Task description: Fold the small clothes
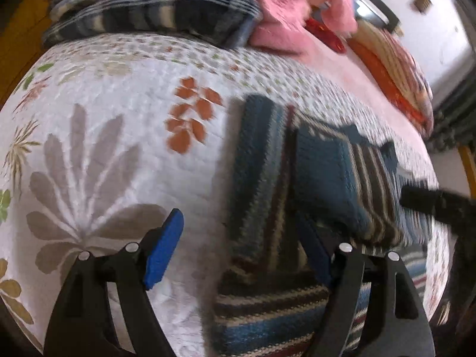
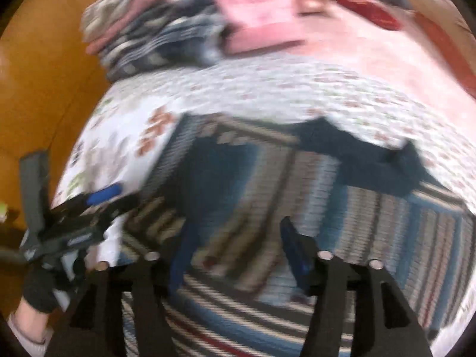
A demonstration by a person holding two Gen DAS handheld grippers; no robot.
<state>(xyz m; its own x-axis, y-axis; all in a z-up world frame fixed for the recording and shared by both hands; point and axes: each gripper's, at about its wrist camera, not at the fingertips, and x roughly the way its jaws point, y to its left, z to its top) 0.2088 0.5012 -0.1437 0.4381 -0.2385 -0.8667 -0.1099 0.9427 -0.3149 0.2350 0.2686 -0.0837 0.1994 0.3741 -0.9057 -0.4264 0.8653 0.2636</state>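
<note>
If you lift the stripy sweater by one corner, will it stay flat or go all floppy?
Probably floppy: the striped sweater is soft knit, already bent into folds on the quilt. It looks thick, so it may feel a bit heavy. Its fuzzy yarn likely won't slip from the blue pads.

Open bedspread: the floral quilt [image 1: 98,136] lies bare across the left and centre of the left wrist view, free for a gripper to pass.
Lower right of that view: the striped knit garment [image 1: 267,196] covers the quilt, one part folded over on top.
Right edge: a black gripper part [image 1: 428,202] reaches in over the garment.
Upper edge: a heap of striped and pink clothes [image 1: 166,9] blocks the far side.
Upper right: a red patterned cushion [image 1: 395,83] lines the bed's edge.
Right wrist view, left edge: the left gripper [image 2: 98,205] and a gloved hand [image 2: 38,288] fill the gap beside the wooden floor [image 2: 50,74].
</note>
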